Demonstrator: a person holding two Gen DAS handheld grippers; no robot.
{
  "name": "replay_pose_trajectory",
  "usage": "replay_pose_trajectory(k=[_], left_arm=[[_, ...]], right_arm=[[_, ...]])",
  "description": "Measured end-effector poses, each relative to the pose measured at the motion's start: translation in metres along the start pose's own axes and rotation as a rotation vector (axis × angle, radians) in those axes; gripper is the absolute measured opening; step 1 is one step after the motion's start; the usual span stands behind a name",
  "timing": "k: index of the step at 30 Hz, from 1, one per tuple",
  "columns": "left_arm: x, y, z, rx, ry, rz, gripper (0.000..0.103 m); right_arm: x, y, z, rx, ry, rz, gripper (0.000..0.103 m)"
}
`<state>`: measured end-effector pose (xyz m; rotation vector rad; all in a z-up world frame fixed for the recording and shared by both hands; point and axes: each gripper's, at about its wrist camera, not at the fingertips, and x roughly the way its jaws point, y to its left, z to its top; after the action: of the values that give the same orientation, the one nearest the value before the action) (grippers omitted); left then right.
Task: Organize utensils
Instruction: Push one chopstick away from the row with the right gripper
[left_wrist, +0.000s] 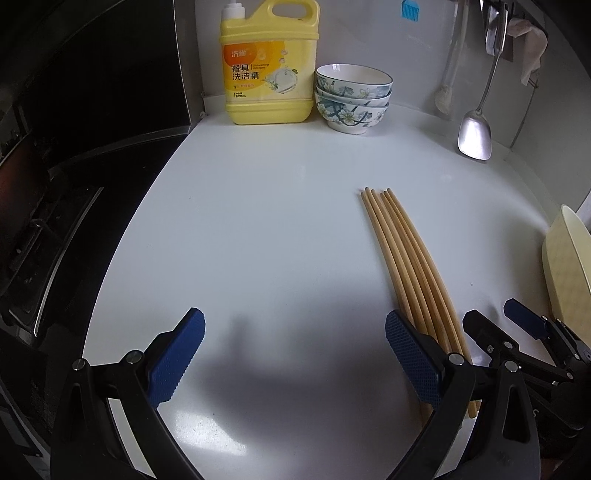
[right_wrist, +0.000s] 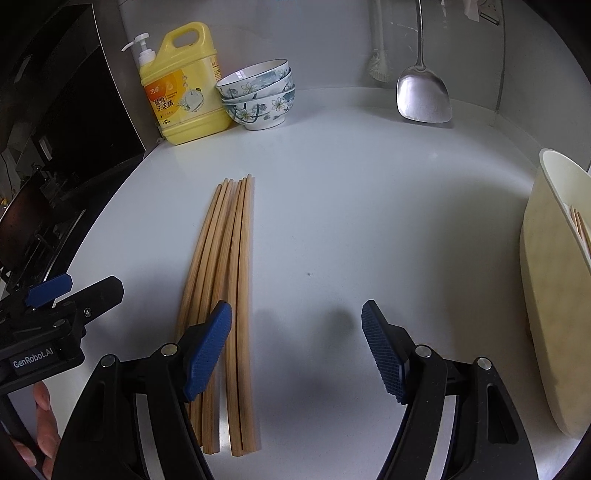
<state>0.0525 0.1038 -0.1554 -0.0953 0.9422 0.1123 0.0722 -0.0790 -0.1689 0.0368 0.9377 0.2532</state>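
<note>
Several wooden chopsticks (left_wrist: 406, 266) (right_wrist: 225, 258) lie side by side on the white counter (left_wrist: 258, 221). My left gripper (left_wrist: 295, 354) is open and holds nothing. Its right finger (left_wrist: 413, 358) covers the bundle's near end, and the sticks lie outside its gap. My right gripper (right_wrist: 295, 350) is also open; its left finger (right_wrist: 207, 350) sits over the bundle, with two sticks just inside the gap. Each gripper shows in the other's view, the right gripper (left_wrist: 496, 317) beyond the sticks and the left gripper (right_wrist: 90, 286) at the left. A cream utensil holder (right_wrist: 554, 295) (left_wrist: 569, 266) at the right holds some chopsticks (right_wrist: 580, 225).
A yellow detergent bottle (left_wrist: 269, 74) and a stack of floral bowls (left_wrist: 352, 98) stand at the back wall. A metal spatula (right_wrist: 424, 96) and a white brush (right_wrist: 378, 66) hang at the back right. A dark stove (left_wrist: 55, 221) borders the counter's left edge. A hand (right_wrist: 44, 424) grips the left tool.
</note>
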Motion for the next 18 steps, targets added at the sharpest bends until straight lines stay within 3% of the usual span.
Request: replay_pose_trajectory(k=[18], left_arm=[[0.008,0.003,0.003,-0.01,0.011,0.003,0.096]], right_arm=[[0.011,0.008,0.0,-0.077,0.008,-0.055,0.069]])
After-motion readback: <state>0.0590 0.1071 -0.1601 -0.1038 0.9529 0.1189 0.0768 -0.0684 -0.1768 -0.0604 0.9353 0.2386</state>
